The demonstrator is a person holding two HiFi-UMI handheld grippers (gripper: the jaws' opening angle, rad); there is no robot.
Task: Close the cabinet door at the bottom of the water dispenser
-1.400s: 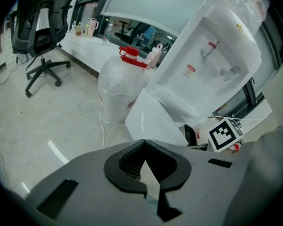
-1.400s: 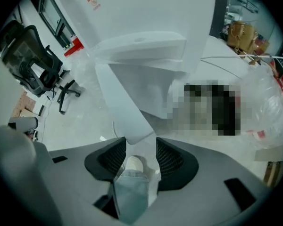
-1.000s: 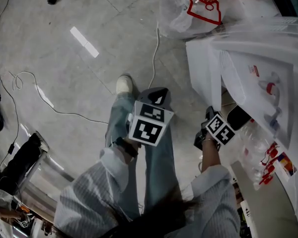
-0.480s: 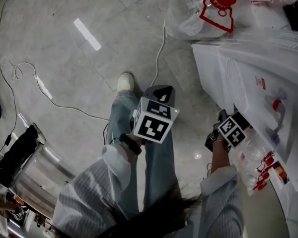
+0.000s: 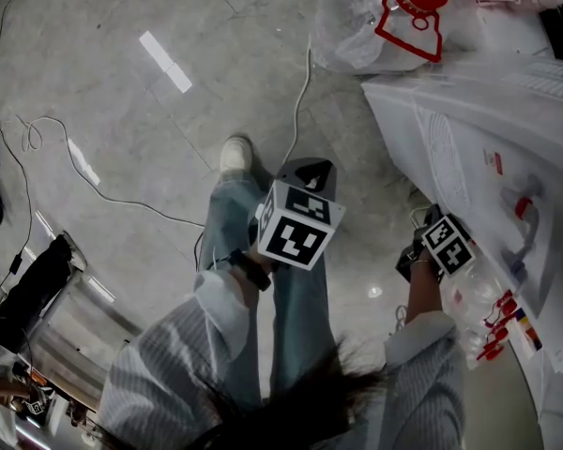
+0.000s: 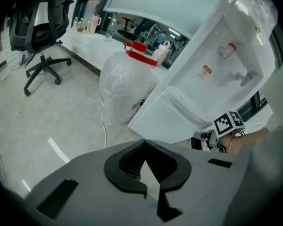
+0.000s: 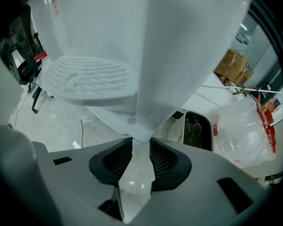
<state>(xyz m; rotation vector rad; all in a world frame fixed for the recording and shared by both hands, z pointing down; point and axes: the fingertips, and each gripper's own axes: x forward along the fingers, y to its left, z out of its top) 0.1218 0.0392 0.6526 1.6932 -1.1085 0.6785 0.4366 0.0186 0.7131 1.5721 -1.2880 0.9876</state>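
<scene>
At the tips of my right gripper (image 7: 141, 149) sits the lower corner of the cabinet door (image 7: 142, 124), white and seen edge-on, with a ribbed pad on either side. I read the pads as touching both its faces. The jaws are about half spread and have just been closing a little. From the head view that gripper is low against the front of the water dispenser (image 5: 469, 148), at the door's free edge. My left gripper (image 6: 144, 142) hangs well apart from it over the wearer's jeans, jaw tips together with nothing in them.

Against a second ago, the dark gap of the open cabinet beside the right gripper no longer shows. The door lies closer in to the dispenser's body, and the right gripper has gone rightward with it. The left one sits much where it was.

Counting: two grippers. One dispenser with a red tap (image 6: 231, 47), a grey tap (image 6: 247, 76) and one drip tray (image 7: 89, 76). One plastic-wrapped bottle (image 6: 125, 86) with red fittings stands beside it. There is also one office chair (image 6: 37, 27) and one white shoe (image 5: 235, 157).
</scene>
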